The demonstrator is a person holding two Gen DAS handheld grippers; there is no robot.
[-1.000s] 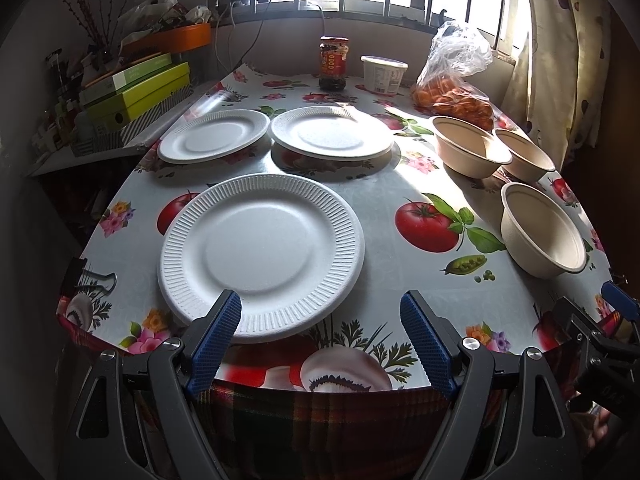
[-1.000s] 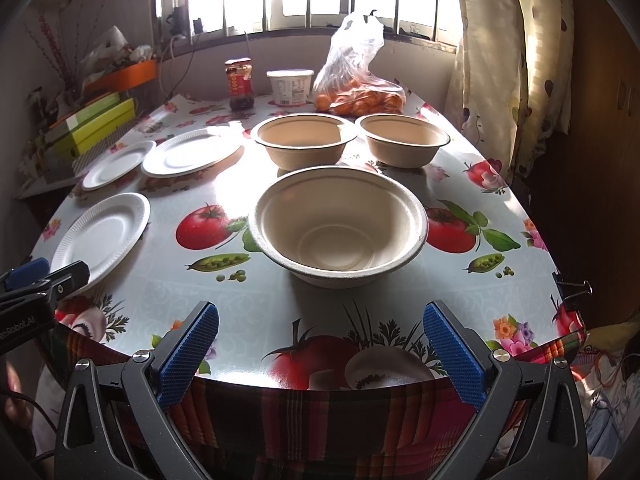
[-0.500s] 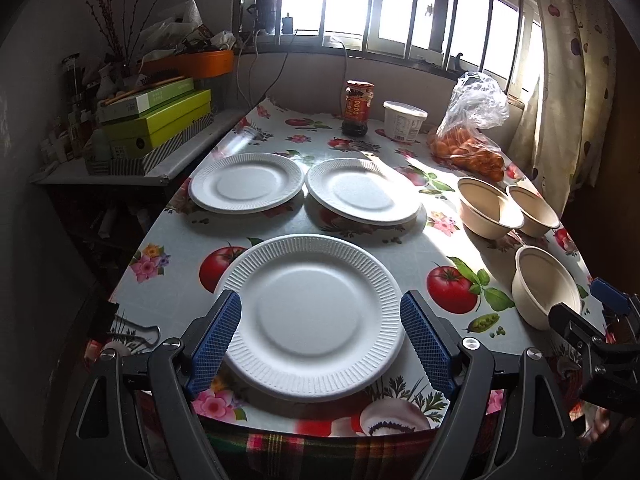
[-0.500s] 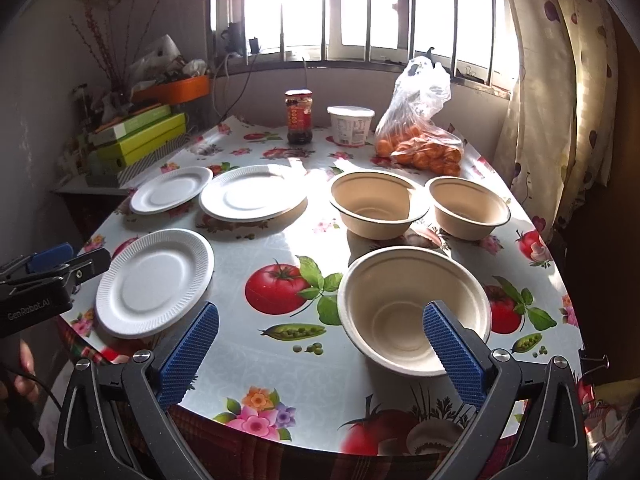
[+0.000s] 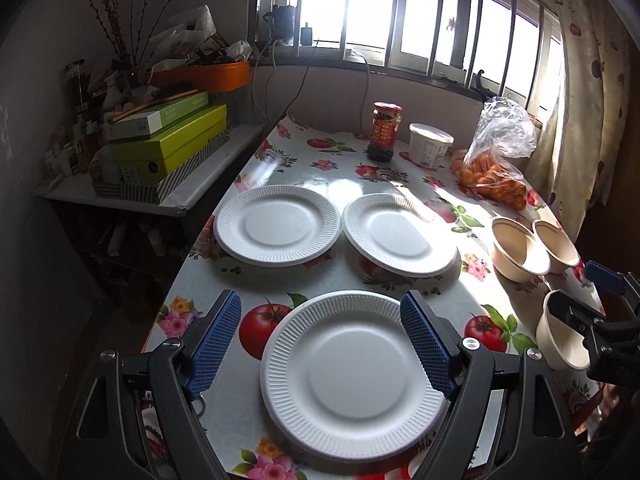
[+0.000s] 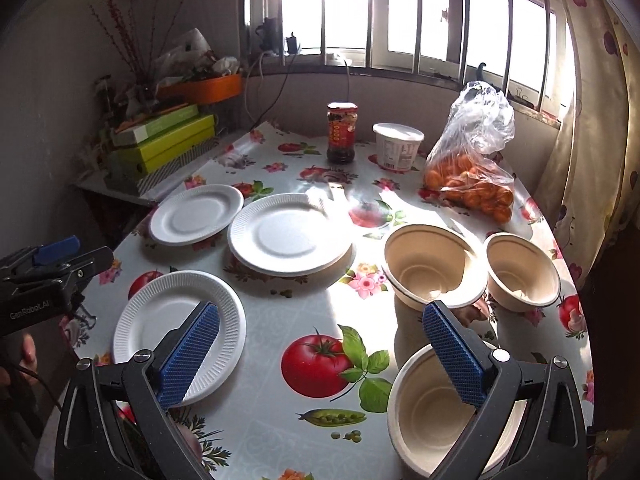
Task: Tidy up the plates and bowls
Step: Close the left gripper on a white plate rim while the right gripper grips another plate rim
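Observation:
Three white paper plates lie on the table: a near one (image 5: 352, 376), a far left one (image 5: 278, 230) and a far right one (image 5: 400, 234). Three beige bowls stand to the right: a near one (image 6: 436, 412), a middle one (image 6: 434, 266) and a far one (image 6: 522, 272). My left gripper (image 5: 322, 348) is open and empty, raised above the near plate. My right gripper (image 6: 320, 360) is open and empty, raised above the table between the near plate (image 6: 178, 332) and the near bowl.
A sauce jar (image 5: 385, 130), a white tub (image 5: 430, 145) and a bag of oranges (image 5: 494, 160) stand at the table's far end. A side shelf with green boxes (image 5: 168, 146) is on the left. A curtain (image 6: 592, 120) hangs on the right.
Both grippers have risen and tilted down, so the table shows from higher up. Both stay open. Plates and bowls have not moved.

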